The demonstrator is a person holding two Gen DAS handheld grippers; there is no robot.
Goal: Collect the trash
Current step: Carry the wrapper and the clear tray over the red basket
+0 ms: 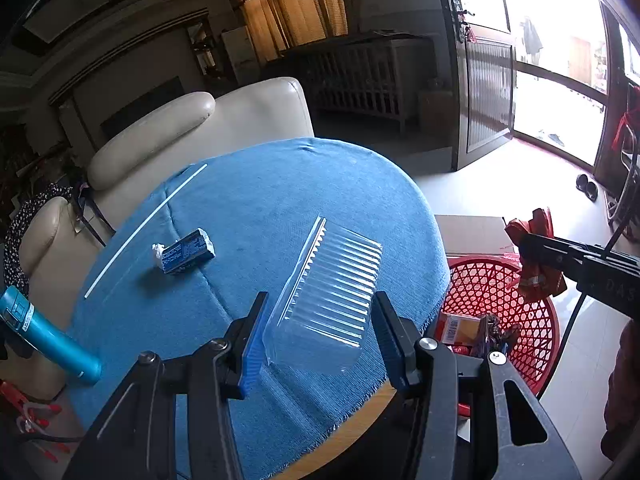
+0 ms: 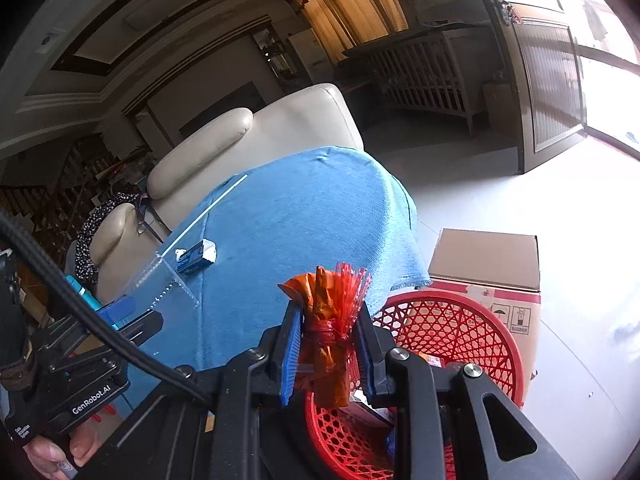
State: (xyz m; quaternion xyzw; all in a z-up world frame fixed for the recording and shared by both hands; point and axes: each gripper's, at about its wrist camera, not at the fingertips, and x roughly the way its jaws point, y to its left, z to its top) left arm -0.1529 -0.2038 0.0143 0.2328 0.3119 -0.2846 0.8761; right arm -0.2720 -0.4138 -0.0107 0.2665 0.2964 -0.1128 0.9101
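A crumpled red wrapper (image 2: 330, 332) is clamped in the right tongs (image 2: 328, 350) above the red basket (image 2: 452, 332). Only the left wrist view shows the clear plastic tray (image 1: 332, 300) framed by the half-open left tongs (image 1: 320, 340), pad contact unclear, on the blue-clothed counter (image 1: 280, 200), with a blue packet (image 1: 186, 250) at ten o'clock.

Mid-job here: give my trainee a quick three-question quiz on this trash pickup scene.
1. True or false: the right gripper is shut on the red wrapper.
2. What straddles the left gripper? A) blue-and-white packet B) clear plastic tray C) white straw
3. Fill in: the red basket stands on the ____, beside the table.

Key: 1 true; 2 B, with the pads beside the tray; contact cannot be told; 3 floor.
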